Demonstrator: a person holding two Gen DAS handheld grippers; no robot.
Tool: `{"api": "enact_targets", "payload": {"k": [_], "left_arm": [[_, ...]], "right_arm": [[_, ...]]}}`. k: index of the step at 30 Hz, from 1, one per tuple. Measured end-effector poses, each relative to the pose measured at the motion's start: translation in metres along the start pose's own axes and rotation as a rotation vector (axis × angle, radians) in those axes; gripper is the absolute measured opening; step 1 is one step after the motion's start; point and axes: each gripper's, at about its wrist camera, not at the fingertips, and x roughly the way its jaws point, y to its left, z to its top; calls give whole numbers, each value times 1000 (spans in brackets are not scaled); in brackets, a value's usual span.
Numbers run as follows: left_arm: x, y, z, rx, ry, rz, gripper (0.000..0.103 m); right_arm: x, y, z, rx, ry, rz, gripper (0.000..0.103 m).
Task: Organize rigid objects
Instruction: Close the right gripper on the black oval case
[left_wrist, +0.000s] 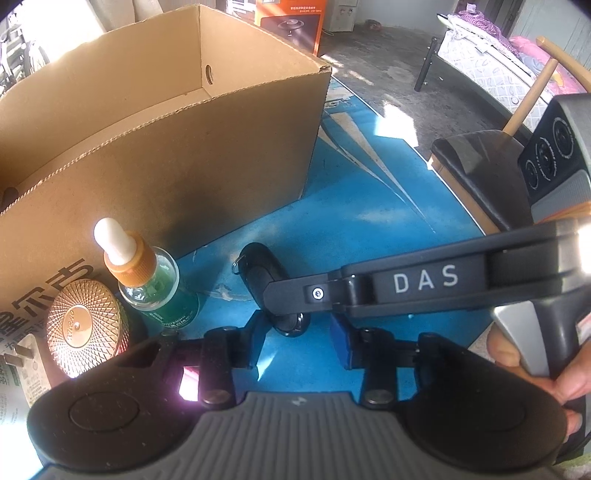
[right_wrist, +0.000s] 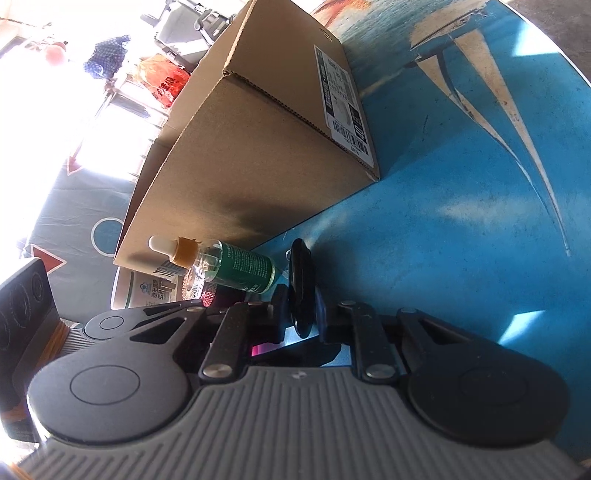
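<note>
Past my table I see a bed (left_wrist: 491, 74) with a patterned mattress, and a wooden chair (left_wrist: 476, 173) with a dark seat stands near it. Farther back on the floor sits an orange printed carton (left_wrist: 291, 22)

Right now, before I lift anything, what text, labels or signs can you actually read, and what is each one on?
"DAS": white letters on the right gripper finger arm.
Large Chinese characters on the cardboard box front: cut off, not readable in full.
Shipping label with barcode on the box side: too small.
Green dropper bottle label: blurred.
Gold round tin lid centre: tiny embossed word, unreadable.
Orange carton behind: print too small.
</note>
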Motion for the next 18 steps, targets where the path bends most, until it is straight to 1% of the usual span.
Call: {"api": "enact_targets", "payload": {"k": [8, 13, 18], "left_arm": [[-11, -3, -1, 17, -24, -15, 39], [-26, -12, -5, 46, -46, -20, 39], [-52, -20, -13, 73, -96, -32, 39]], "right_arm": [[-5, -4, -5, 34, -29, 6, 14], [-21, 1, -14, 36, -63, 13, 14], [-45, 16, -24, 11, -109, 18, 14]]}}
